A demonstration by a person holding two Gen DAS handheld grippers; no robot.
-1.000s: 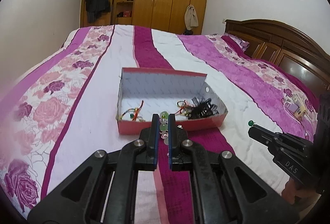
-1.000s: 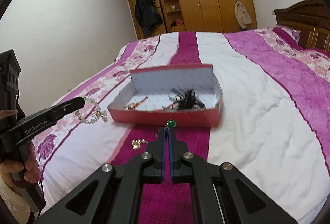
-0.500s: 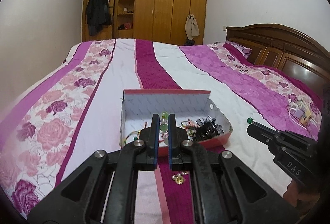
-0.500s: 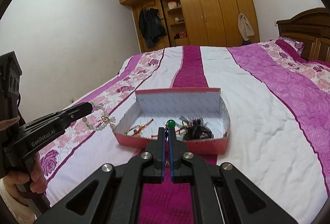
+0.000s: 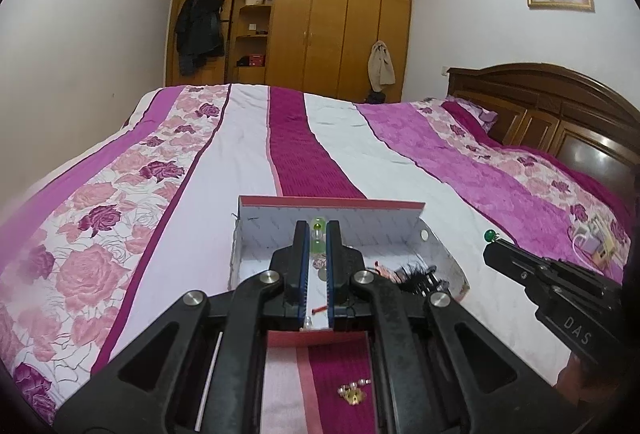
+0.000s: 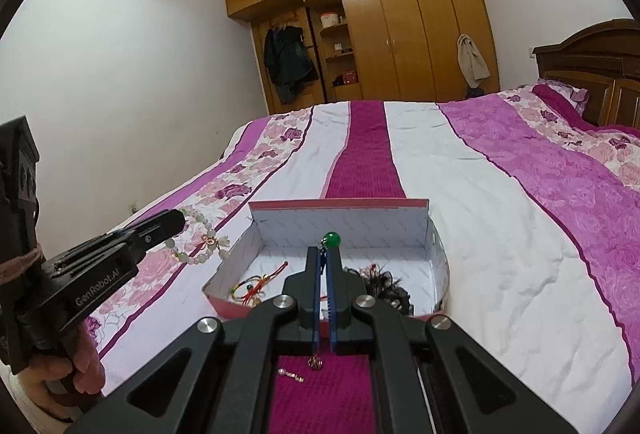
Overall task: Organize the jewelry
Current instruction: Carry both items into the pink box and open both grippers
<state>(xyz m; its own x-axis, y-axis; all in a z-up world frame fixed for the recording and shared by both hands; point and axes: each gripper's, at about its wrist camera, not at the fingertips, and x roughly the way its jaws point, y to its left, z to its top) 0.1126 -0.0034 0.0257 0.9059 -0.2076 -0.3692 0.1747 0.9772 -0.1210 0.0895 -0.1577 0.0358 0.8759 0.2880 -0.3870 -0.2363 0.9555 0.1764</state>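
The left gripper is clamped on a pale green beaded bracelet, whose loop hangs from its tips at 9 o'clock of the red cardboard box. The right gripper is pinched shut on a green bead pendant, the bead poking above its tips over the box. Inside the box lie a red-and-green corded bracelet and a black tangled piece. A small gold earring lies on the striped bedspread at 6 o'clock of the box. Gripper bodies read "GenRobot.AI" and "DAS".
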